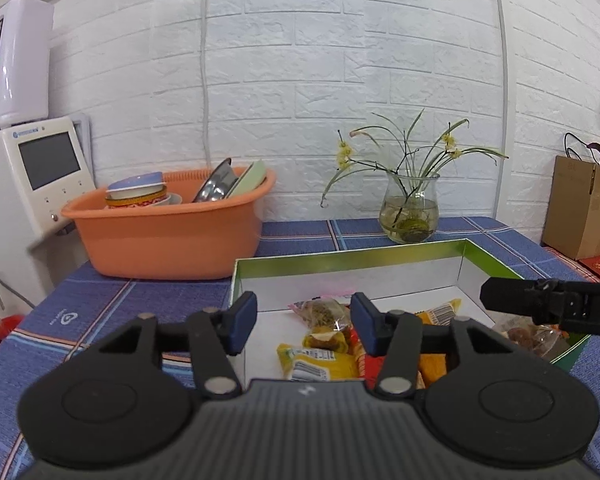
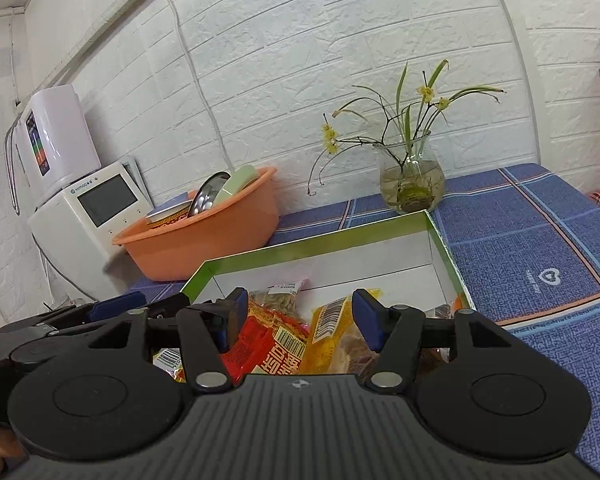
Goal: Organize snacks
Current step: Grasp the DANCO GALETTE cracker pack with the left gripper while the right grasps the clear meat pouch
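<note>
A shallow box (image 1: 352, 254) with a green rim and white inside sits on the blue checked tablecloth and holds several snack packets. In the left wrist view I see a yellow packet (image 1: 320, 364) and a clear packet of brown snacks (image 1: 320, 312). My left gripper (image 1: 304, 326) is open and empty above the box's near left part. In the right wrist view the box (image 2: 324, 242) holds a red packet (image 2: 268, 344) and a yellow packet (image 2: 328, 332). My right gripper (image 2: 300, 324) is open and empty above them. The other gripper shows at each view's edge.
An orange basin (image 1: 168, 232) with bowls and plates stands left of the box. A glass vase (image 1: 410, 212) with flowers stands behind it by the white brick wall. White appliances (image 1: 24, 184) stand at the far left. A cardboard box (image 1: 580, 216) is at the right.
</note>
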`<action>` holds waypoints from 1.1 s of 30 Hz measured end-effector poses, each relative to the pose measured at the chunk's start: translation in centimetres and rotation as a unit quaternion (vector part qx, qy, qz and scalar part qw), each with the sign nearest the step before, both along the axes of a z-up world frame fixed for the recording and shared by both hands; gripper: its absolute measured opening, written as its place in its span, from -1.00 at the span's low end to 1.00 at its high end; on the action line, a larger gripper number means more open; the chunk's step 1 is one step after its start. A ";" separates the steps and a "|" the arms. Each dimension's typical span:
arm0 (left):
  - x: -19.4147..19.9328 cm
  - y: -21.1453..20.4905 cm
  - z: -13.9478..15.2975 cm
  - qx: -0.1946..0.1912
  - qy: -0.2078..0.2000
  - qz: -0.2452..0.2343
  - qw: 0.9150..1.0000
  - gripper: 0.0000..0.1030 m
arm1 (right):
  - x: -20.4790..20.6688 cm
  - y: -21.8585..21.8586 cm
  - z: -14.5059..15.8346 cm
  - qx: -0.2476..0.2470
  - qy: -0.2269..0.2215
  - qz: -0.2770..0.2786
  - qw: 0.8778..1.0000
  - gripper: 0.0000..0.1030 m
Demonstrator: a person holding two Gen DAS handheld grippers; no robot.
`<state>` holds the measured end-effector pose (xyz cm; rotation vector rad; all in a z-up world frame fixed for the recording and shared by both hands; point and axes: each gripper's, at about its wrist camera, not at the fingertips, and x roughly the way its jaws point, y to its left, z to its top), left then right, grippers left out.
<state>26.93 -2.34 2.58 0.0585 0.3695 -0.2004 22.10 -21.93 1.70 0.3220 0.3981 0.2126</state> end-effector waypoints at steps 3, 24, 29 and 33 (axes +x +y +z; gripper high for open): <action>-0.6 0.3 0.6 -0.001 -0.002 0.000 1.000 0.05 | -0.2 -0.5 0.4 0.015 0.000 0.010 1.000 0.88; -22.4 1.9 -2.8 0.054 0.017 -0.209 0.976 0.99 | -7.1 -0.4 -3.1 -0.091 0.119 0.159 0.976 1.00; -22.6 -0.9 -4.3 0.116 0.018 -0.269 0.956 0.99 | -5.6 -0.4 -5.0 -0.093 0.151 0.167 0.970 1.00; -20.5 -1.5 -6.0 0.132 0.066 -0.287 0.947 0.99 | -5.3 -0.1 -5.4 -0.102 0.140 0.172 0.970 1.00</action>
